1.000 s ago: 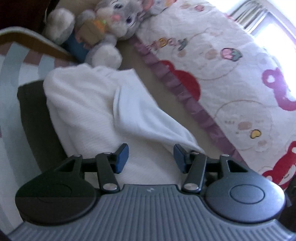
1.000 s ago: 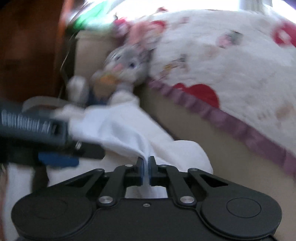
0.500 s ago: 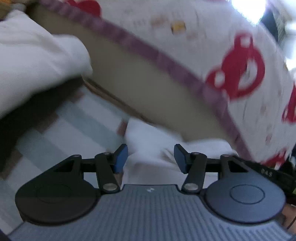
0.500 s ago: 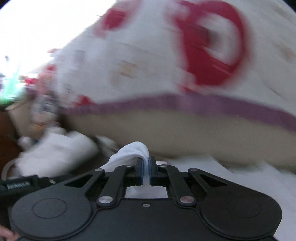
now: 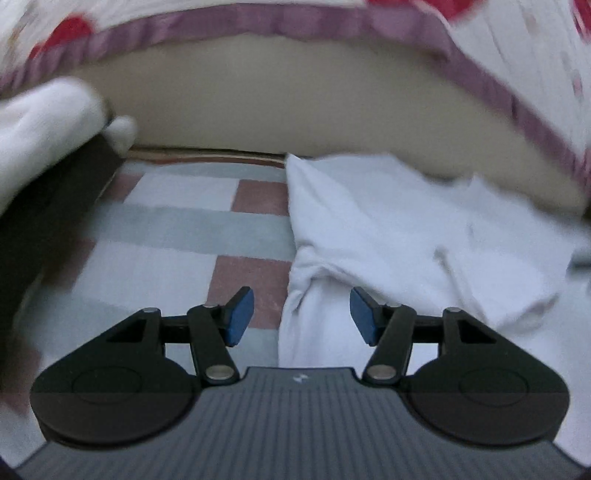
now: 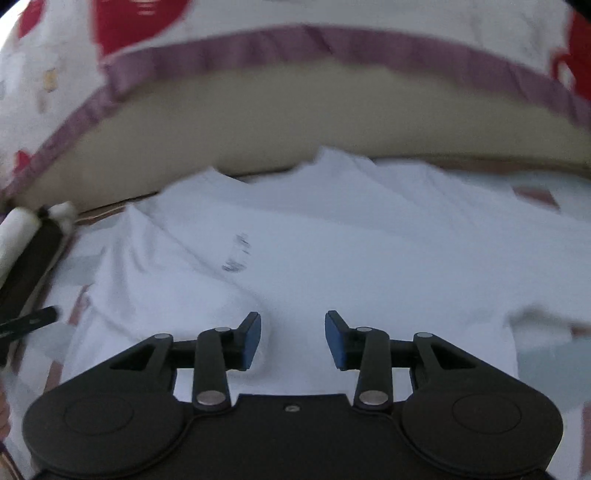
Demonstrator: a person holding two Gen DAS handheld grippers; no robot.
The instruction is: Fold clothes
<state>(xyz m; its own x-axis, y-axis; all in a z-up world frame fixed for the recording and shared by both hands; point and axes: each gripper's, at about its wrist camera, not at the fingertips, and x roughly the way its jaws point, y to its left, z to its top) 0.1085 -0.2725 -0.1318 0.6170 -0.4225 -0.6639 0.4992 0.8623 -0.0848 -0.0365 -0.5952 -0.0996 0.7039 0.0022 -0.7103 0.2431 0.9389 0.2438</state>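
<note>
Both grippers, left (image 5: 301,315) and right (image 6: 293,339), hold fingers wide over the white shirt (image 6: 332,251).

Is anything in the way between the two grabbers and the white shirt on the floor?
Nothing visible. The white shirt lies spread on the checked rug, directly in front of the open left gripper and the open right gripper.

T-shirt (image 6: 332,251) spread on checked rug (image 5: 177,218), bed edge (image 6: 295,122) behind at twelve o'clock, quilt (image 6: 258,22) on top, folded garment (image 5: 40,122) at ten o'clock
</note>
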